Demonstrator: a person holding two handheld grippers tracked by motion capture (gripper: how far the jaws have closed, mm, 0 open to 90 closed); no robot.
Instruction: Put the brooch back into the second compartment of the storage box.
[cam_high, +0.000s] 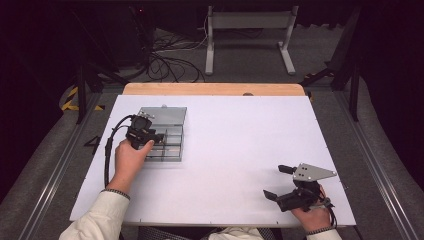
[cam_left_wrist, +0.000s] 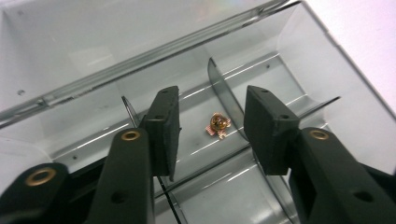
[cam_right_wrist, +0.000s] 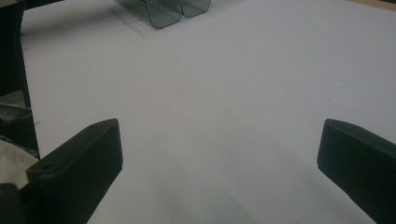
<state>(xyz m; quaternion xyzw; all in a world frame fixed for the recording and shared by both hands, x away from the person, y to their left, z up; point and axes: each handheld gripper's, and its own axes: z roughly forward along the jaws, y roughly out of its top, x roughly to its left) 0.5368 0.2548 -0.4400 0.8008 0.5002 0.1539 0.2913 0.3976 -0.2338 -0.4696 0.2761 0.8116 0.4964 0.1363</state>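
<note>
Now the brass part (cam_left_wrist: 218, 125) lies free between the left gripper's (cam_left_wrist: 212, 130) parted jaws, inside the compartment box (cam_left_wrist: 327, 79).

Seen along the left gripper, the part sits at about twelve o'clock from the jaw tips, just beyond them, on the compartment floor — neither pad touches it. It is small, shiny and gold-coloured, a round head on a reddish flat base. The right gripper (cam_high: 280, 182) rests wide open on the table (cam_high: 240, 150), well apart at four o'clock from the box — the left is far nearer.

Small brass-coloured fitting (cam_left_wrist: 218, 125) lying in a compartment of the clear organiser box (cam_left_wrist: 299, 70), loose between the left tongs (cam_left_wrist: 212, 126).
</note>
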